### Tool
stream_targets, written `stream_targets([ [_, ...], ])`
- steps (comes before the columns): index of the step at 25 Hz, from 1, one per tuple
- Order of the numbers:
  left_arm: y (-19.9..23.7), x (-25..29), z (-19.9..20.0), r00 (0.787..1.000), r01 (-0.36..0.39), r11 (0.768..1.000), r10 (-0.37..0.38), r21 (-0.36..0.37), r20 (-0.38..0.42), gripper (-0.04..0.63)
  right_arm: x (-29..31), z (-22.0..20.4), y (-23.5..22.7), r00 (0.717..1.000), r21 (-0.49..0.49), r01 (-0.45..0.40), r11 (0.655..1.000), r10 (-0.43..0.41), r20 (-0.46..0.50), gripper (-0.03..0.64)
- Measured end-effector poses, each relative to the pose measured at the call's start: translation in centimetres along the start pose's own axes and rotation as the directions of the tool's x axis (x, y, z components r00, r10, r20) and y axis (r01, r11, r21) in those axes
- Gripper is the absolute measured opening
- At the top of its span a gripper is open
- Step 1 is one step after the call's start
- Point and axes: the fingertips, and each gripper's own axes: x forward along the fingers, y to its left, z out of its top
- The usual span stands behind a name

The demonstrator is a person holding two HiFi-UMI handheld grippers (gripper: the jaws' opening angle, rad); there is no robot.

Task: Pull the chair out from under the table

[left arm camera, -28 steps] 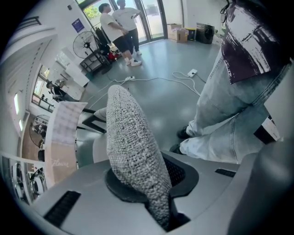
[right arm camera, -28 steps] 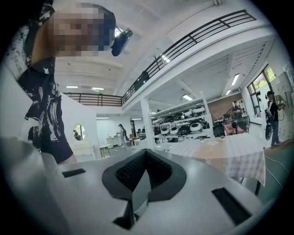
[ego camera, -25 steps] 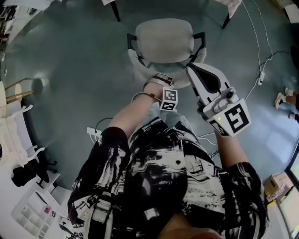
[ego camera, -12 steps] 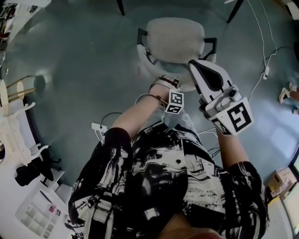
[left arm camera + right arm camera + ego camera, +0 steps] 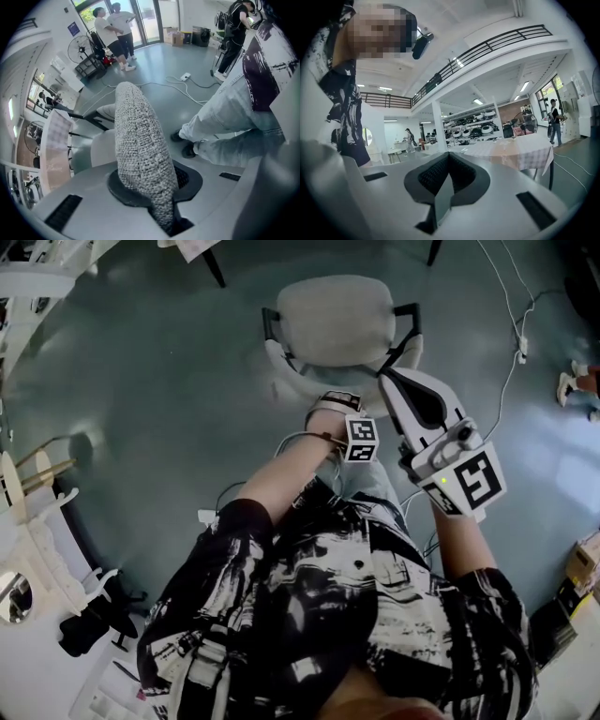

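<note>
1. A glossy grey-green floor (image 5: 141, 381) is seen across the upper half of the head view.
2. A thin white cable with a white plug block (image 5: 522, 346) is laid over it at the upper right.
3. Two people in white tops (image 5: 105, 26) are seen standing at the upper left of the left gripper view, beside a black pedestal fan (image 5: 77, 47).
4. A black metal balcony railing (image 5: 487, 47) is seen across the top of the right gripper view.

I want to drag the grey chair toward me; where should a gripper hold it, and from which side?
Grip the backrest by its top edge, mid-width, coming down from above. That padded edge is thin enough for the jaws and nearest the person. The left gripper is shut on it.
</note>
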Motion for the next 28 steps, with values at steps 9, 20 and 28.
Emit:
stream_targets([
  [9, 0.6, 0.3, 0.7, 1.0, 0.006, 1.0, -0.006, -0.021, -0.007, 0.055, -1.8, 0.4, -2.4, 1.0, 0.003, 0.016, 1.0, -0.016, 0.0, -0.003],
  [20, 0.5, 0.5, 0.9, 1.0, 0.01, 0.998, -0.01, -0.055, 0.001, 0.054, -1.6, 0.1, -3.9, 1.0, 0.007, -0.017, 1.0, 0.017, -0.005, -0.002],
  [28, 0.9, -1.7, 0.1, 0.996, -0.001, 0.997, 0.008, -0.079, 0.089, 0.202, -2.2, 0.7, -4.2, 1.0, -0.007, -0.023, 1.0, 0.023, -0.013, -0.002],
])
